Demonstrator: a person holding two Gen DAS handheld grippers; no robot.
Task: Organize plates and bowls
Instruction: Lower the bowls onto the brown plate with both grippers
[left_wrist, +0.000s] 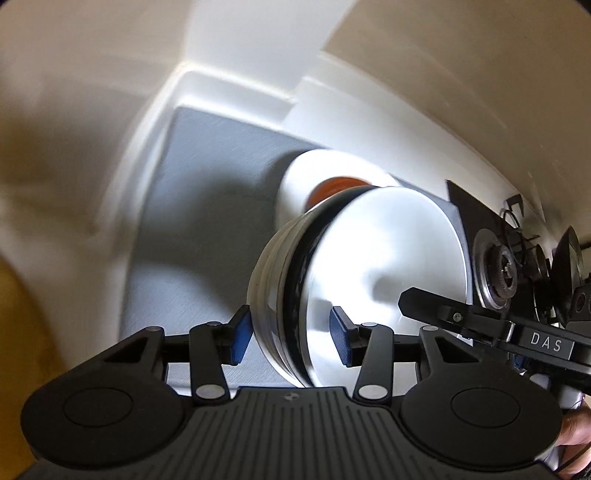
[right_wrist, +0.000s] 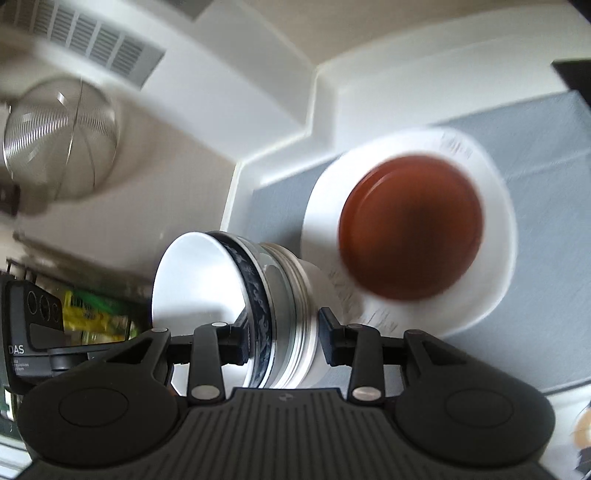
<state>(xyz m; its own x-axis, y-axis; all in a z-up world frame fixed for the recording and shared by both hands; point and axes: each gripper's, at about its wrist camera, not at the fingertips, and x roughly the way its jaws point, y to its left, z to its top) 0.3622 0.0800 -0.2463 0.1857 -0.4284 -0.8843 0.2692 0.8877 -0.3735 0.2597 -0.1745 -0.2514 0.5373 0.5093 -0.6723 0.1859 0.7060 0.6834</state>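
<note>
A stack of nested bowls (left_wrist: 332, 277), white inside with a dark blue rim band, is tipped on its side above the grey mat (left_wrist: 207, 206). The left hand-held gripper (left_wrist: 291, 336) grips its wall, one blue pad outside and one inside the bowl. The right hand-held gripper (right_wrist: 282, 343) clamps the same stack (right_wrist: 236, 295) from the other side, rim between its pads. Just behind lies a white plate (right_wrist: 495, 236) on the mat, carrying a brown bowl (right_wrist: 410, 225). The mat sits on a white desk (right_wrist: 280, 122). A stove burner (left_wrist: 498, 269) is beside it, a wire strainer (right_wrist: 59, 136) farther off.
</note>
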